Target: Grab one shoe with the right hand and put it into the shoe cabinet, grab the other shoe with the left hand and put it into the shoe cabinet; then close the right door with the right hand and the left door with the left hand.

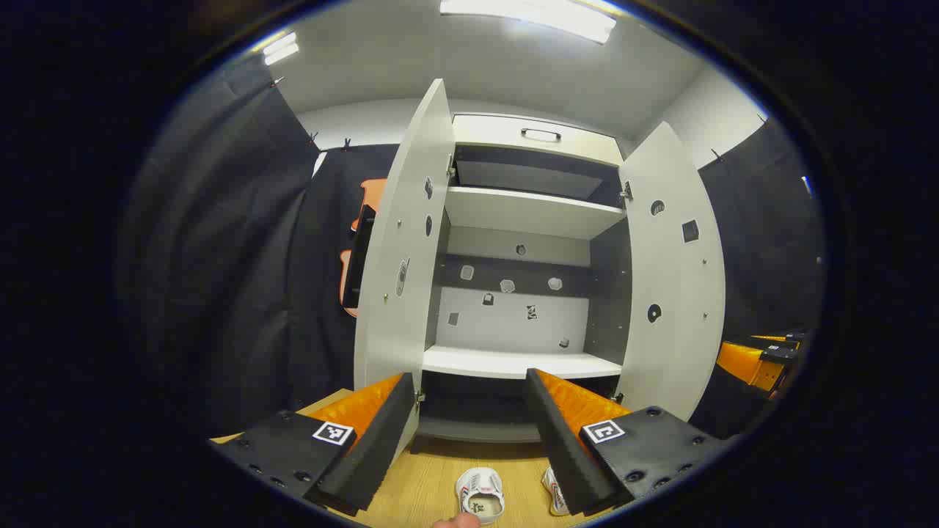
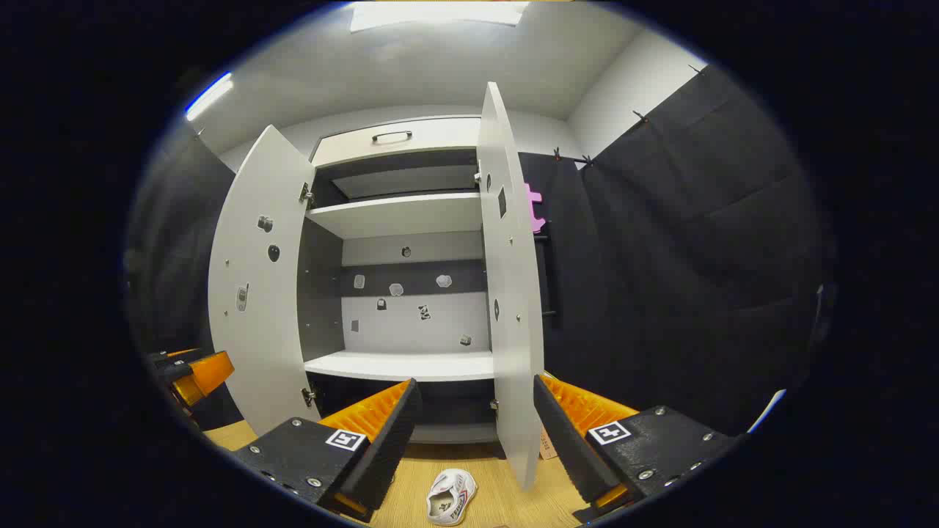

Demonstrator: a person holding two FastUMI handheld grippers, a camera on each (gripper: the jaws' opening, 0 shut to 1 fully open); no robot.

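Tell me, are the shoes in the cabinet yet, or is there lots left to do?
Nothing looks done yet. Both white shoes lie on the wooden floor before the shoe cabinet: one shoe and the other shoe beside it. The left tool and right tool are open and hold nothing. The left door and right door stand open. Left: both shoes, then both doors.
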